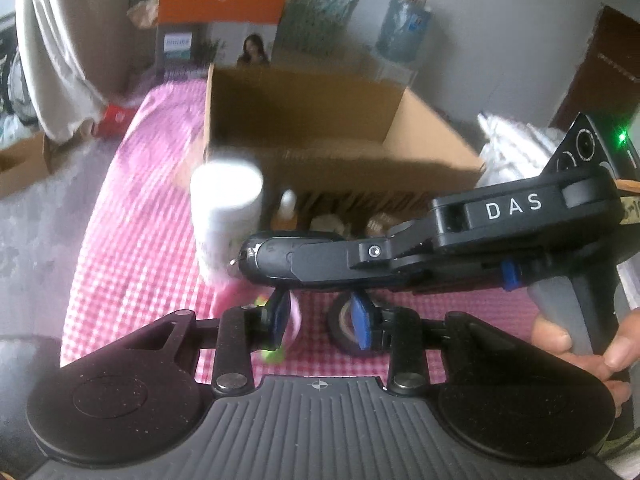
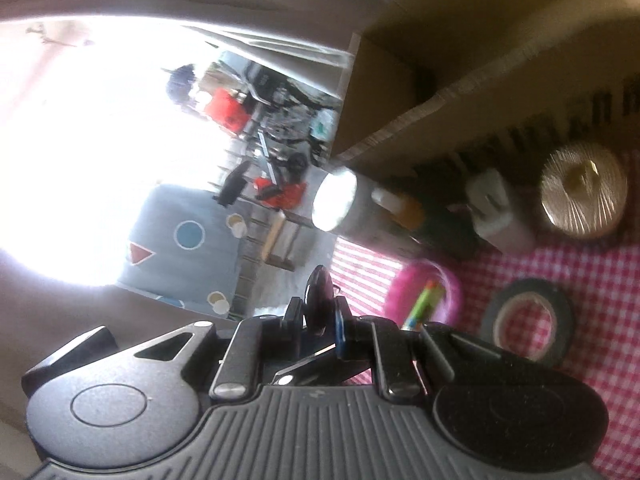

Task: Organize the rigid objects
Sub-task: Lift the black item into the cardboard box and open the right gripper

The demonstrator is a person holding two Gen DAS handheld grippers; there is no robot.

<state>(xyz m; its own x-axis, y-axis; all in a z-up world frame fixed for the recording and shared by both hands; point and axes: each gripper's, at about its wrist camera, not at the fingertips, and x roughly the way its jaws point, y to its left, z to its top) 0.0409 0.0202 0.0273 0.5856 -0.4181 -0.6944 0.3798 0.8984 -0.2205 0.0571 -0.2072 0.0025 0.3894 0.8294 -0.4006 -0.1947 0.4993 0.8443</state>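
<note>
My right gripper (image 2: 318, 314) is shut on a black car key fob (image 2: 319, 292). In the left wrist view it (image 1: 272, 260) crosses in front from the right, holding the fob (image 1: 264, 258) above the pink checked cloth. My left gripper (image 1: 322, 320) is open and empty just below it. An open cardboard box (image 1: 320, 152) stands behind. On the cloth lie a white bottle (image 1: 226, 216), a black tape roll (image 2: 528, 320), a pink ring toy (image 2: 428, 296), a small orange bottle (image 2: 404, 206), a white plug (image 2: 492, 204) and a twine spool (image 2: 580, 196).
The pink checked cloth (image 1: 140, 216) covers the table; its left edge drops to a grey floor. An orange and white carton (image 1: 220, 20) stands behind the box. A white bag (image 1: 516, 140) lies at the right.
</note>
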